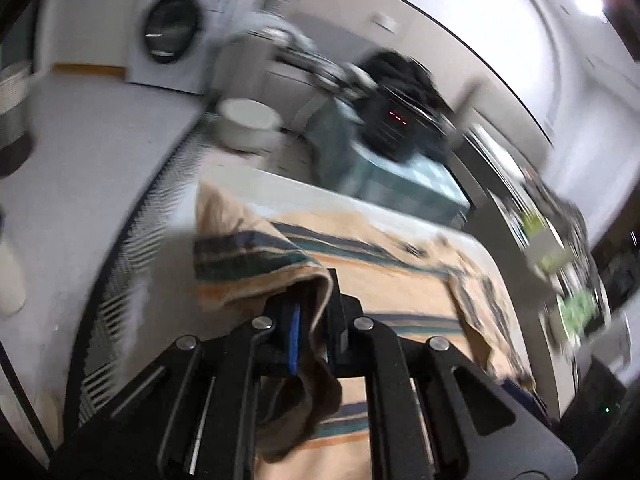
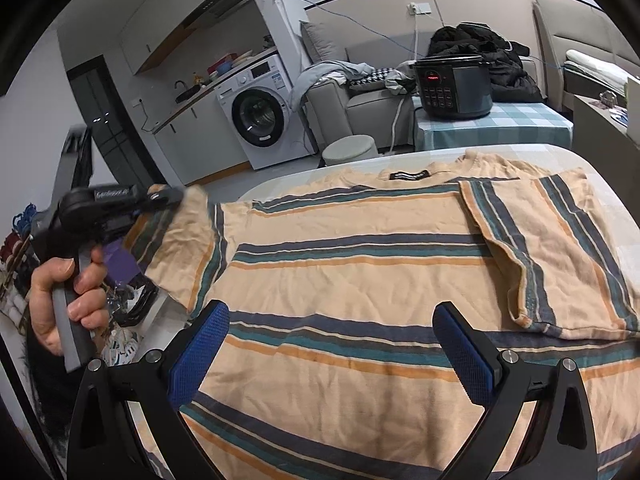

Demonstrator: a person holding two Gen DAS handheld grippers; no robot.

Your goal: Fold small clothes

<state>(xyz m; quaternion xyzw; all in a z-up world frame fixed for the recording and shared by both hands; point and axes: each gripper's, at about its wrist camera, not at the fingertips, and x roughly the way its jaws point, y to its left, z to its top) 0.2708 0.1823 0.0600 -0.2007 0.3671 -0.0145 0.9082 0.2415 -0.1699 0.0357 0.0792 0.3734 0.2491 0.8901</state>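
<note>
Striped T-shirt [image 2: 360, 280] lies flat across the pale surface [image 2: 600, 156], collar at the far edge; right sleeve [image 2: 552, 256] already folded inward over the body; left sleeve [image 2: 180, 248] lifted off the surface edge, so the step in hand looks like the second sleeve fold; left tool [image 1: 310, 320] pressed together on that sleeve's hem, cloth draped between its jaws; right tool [image 2: 332, 352] spread wide, holding nothing, poised just above the lower chest; next move probably calls for carrying the sleeve across and laying it flat, without dragging the body; right view alone shows the whole shirt and the left hand [image 2: 68, 304] on its handle; left view, motion-blurred, alone confirms the pinch.
</note>
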